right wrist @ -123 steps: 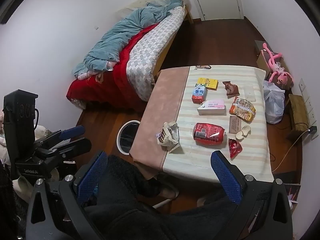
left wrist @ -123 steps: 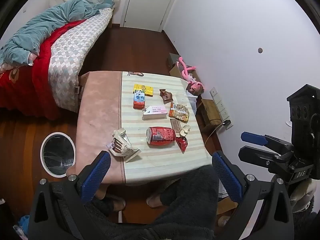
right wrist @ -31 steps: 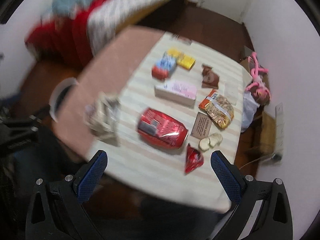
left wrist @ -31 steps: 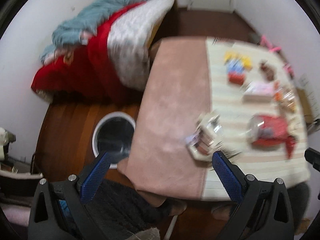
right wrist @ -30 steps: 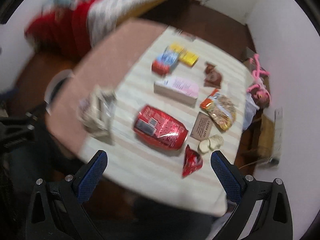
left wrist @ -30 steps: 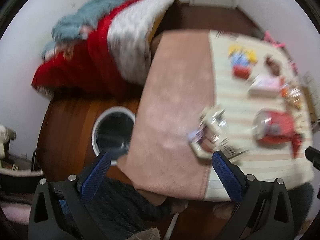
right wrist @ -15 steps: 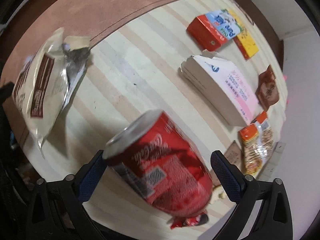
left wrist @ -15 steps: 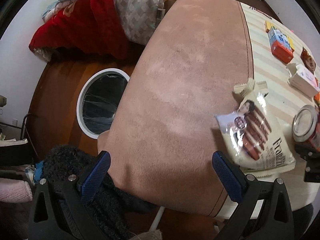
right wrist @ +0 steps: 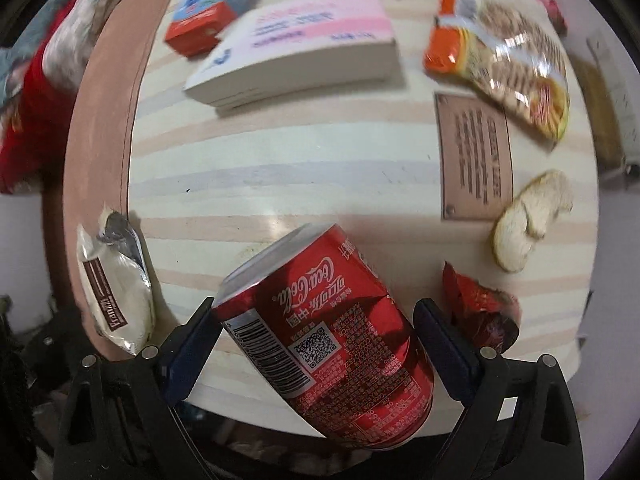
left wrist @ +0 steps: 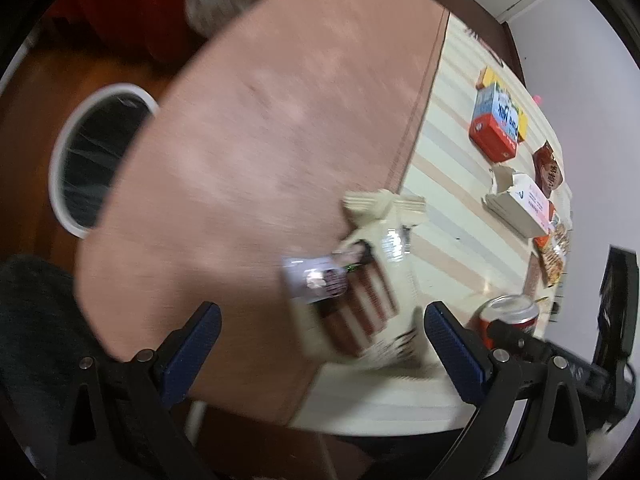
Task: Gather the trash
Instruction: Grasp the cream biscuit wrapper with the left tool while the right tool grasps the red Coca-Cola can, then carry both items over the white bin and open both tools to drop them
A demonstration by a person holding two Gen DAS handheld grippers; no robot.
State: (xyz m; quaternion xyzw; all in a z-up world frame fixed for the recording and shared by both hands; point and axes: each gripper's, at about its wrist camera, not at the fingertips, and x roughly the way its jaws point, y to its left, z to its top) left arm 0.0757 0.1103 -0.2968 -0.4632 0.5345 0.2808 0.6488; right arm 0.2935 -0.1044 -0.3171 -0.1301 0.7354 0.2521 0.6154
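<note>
A dented red cola can point(right wrist: 324, 332) lies on its side on the striped table point(right wrist: 280, 184). My right gripper point(right wrist: 316, 356) is open with the can between its two fingers. A crumpled white snack wrapper point(left wrist: 360, 280) lies at the table's near edge. My left gripper point(left wrist: 320, 348) is open just in front of it, with the wrapper's near end between the fingers. The wrapper also shows in the right wrist view point(right wrist: 116, 284), and the can in the left wrist view point(left wrist: 508, 316). A white-rimmed trash bin point(left wrist: 92, 156) stands on the floor to the left.
On the table lie a pink-and-white box point(right wrist: 296, 44), a red-and-blue carton point(right wrist: 208, 12), an orange snack bag point(right wrist: 504, 56), a brown card point(right wrist: 474, 160), a pale peel point(right wrist: 528, 220) and a red wrapper point(right wrist: 480, 312). A pink cloth point(left wrist: 260, 160) covers the table's left half.
Both grippers have moved down close to the table. The right one now has the can between its open fingers; the left one has come up to the white wrapper.
</note>
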